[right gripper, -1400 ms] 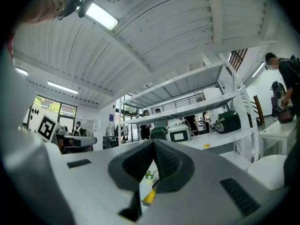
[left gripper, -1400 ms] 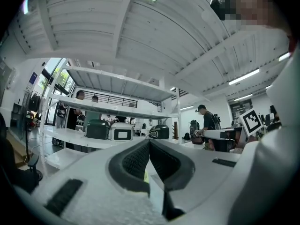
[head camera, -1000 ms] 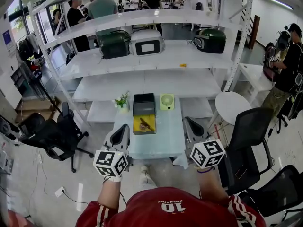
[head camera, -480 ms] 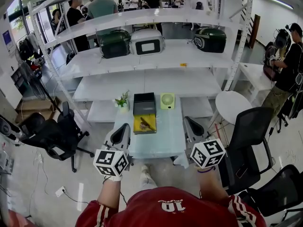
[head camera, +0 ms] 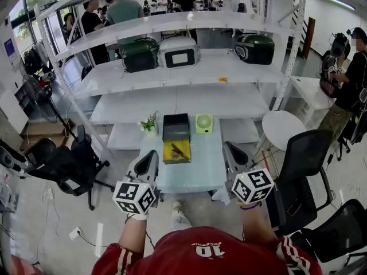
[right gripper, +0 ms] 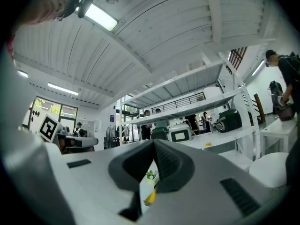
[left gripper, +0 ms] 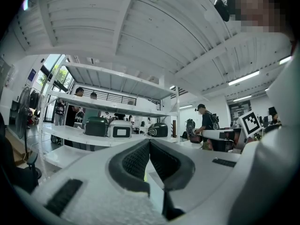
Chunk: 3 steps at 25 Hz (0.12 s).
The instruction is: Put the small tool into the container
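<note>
1. Jaws of the left gripper are pressed together at the tips, with nothing between the pads.
2. The right gripper is closed the same way, tip against tip and empty. Through the slit under its tips a small potted plant shows.
3. In the head view both grippers are held out level over the near end of a pale table, the left at its left corner and the right at its right corner. Each carries a marker cube close to the person's wrist, the left one and the right one.
4. The small tool, a dark thin piece, lies inside a yellow tray in the middle of the table. It is well ahead of both grippers and touches neither.
5. A black box sits just behind the tray, touching or almost touching its far edge.
6. A small green fan stands to the right of the box, and the plant stands to its left.
7. White shelves rise beyond the table. One shelf holds a green cooker, a white cooker and a second green cooker.
8. Black office chairs stand on the floor to the left and to the right, and a round white table stands further right.
</note>
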Available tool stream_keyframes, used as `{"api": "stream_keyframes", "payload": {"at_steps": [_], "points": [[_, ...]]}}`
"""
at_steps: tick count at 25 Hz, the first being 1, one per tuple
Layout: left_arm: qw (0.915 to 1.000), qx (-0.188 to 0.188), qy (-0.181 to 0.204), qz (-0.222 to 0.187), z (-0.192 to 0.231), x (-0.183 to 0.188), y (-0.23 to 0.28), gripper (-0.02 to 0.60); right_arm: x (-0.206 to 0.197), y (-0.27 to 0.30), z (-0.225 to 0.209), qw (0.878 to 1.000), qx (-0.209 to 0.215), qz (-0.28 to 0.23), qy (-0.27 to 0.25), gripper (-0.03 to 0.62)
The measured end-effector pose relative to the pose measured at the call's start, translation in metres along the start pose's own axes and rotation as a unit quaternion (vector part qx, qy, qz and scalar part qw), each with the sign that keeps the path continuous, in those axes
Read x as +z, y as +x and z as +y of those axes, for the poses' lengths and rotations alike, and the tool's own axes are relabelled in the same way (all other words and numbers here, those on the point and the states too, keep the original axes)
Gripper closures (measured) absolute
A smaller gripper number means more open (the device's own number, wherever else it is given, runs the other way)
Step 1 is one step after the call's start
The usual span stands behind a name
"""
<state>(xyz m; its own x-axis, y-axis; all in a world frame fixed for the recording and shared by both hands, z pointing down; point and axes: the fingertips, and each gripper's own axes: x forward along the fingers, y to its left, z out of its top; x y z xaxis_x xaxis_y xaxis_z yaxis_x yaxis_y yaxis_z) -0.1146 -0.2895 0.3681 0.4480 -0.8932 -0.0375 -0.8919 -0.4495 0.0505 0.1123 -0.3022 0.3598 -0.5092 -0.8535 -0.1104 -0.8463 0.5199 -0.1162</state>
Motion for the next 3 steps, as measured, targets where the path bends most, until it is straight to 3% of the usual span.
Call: {"api": "stream_keyframes", "payload": {"at_steps": [3], "points": [[1.0,0.0,0.002,0.001,0.0008,0.0001,0.0006,0.594,0.0006,0.0006,-0.0014,1.0,-0.001,-0.002,0.002,0.602]]}}
